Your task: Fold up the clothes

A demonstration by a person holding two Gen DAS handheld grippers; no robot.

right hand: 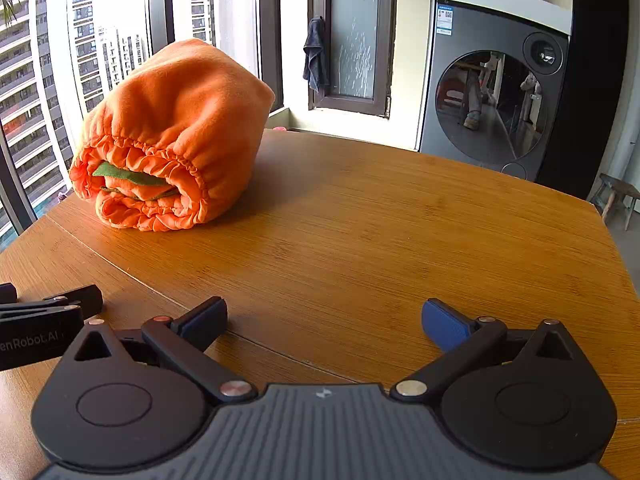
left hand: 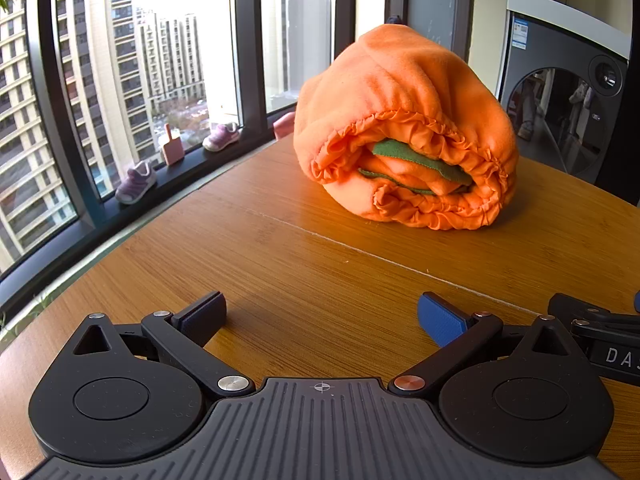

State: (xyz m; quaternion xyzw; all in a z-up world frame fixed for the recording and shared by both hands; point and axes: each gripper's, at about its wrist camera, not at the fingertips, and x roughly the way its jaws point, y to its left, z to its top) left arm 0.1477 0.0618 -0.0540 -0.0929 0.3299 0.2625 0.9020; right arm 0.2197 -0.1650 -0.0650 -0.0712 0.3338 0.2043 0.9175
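An orange garment (left hand: pixel 404 120) with a gathered elastic hem and a green layer inside lies bundled in a thick fold on the wooden table (left hand: pixel 280 272). It also shows in the right wrist view (right hand: pixel 176 132), at the table's far left. My left gripper (left hand: pixel 322 316) is open and empty, low over the table, well short of the garment. My right gripper (right hand: pixel 324 322) is open and empty, to the right of the left one, which shows at the left edge (right hand: pixel 44 320). The right gripper shows at the right edge of the left wrist view (left hand: pixel 600 328).
Tall windows (left hand: pixel 160 60) with a sill holding small shoes (left hand: pixel 136 182) run along the table's far left. A grey washing machine (right hand: pixel 496 92) stands behind the table at the right. A small wooden stool (right hand: pixel 616 196) sits at the far right.
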